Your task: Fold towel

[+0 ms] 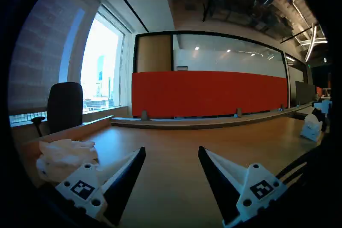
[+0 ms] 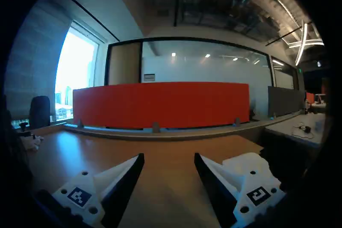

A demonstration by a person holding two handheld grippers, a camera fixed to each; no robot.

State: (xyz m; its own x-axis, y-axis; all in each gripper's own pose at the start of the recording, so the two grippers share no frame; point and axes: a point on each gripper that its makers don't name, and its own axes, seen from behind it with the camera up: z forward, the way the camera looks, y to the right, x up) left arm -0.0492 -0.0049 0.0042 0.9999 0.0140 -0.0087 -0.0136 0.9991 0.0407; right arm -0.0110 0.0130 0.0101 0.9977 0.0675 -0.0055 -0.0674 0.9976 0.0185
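Wooden office desk (image 1: 179,136), one red partition (image 1: 209,93): one crumpled white towel (image 1: 64,156); left tongs (image 1: 171,148) and right tongs (image 2: 169,155) both wide, empty.

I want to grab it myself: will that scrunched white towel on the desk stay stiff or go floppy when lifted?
Probably floppy: the towel lies in a crumpled heap, so it would likely droop from the jaws. It looks thin, so likely light. Pushed, it would probably bunch on the wooden desk rather than roll.
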